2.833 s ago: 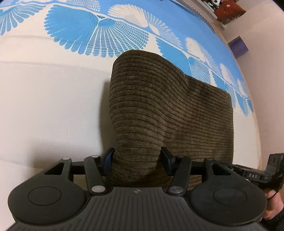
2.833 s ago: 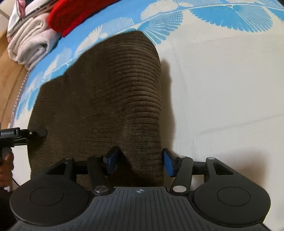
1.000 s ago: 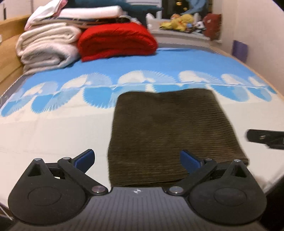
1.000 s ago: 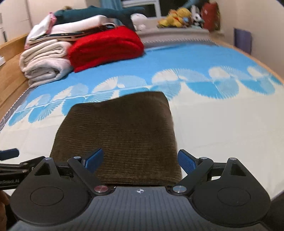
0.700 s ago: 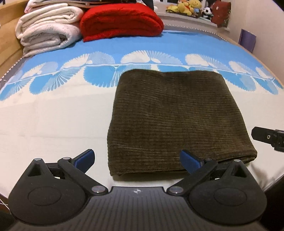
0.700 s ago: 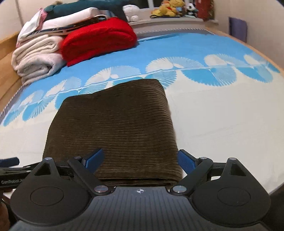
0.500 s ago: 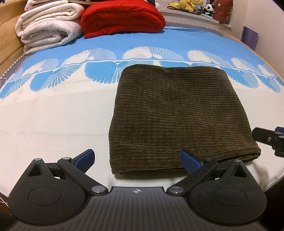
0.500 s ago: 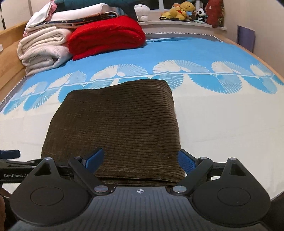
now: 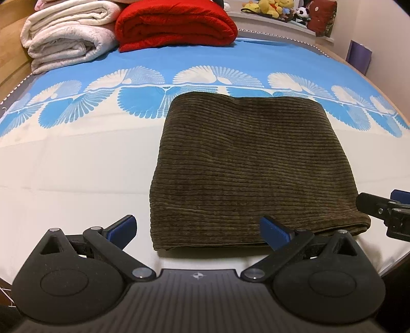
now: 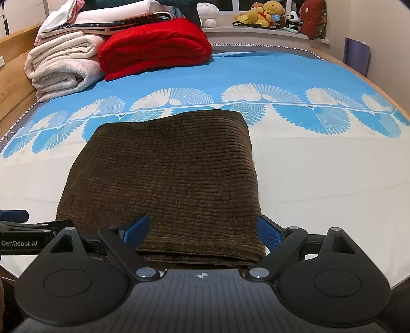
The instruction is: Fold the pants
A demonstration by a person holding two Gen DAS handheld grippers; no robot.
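Bedroom setup: everything sits on a wide bed with a white and bright blue fan-patterned sheet. Right in the middle of the white part lies the folded pair of dark olive-brown corduroy pants, squared up into a flat rectangle with its thick folded edge facing the cameras and its far edge just reaching the blue fan border.

Left gripper hovers just in front of the pants' near edge, blue-padded fingers spread wide, nothing between them. Its left finger is off to the side of the pants over bare sheet, and the other one is over the near edge. Can't really tell whether that one touches the fabric.

Right gripper is also spread wide and empty, sitting at the pants' near right corner with the fabric edge showing between the fingers.

Beyond the pants, at the head of the bed, there's a rolled red fleece blanket, and next to it a stack of cream and white folded blankets. Further back is a window ledge with a row of stuffed toys.
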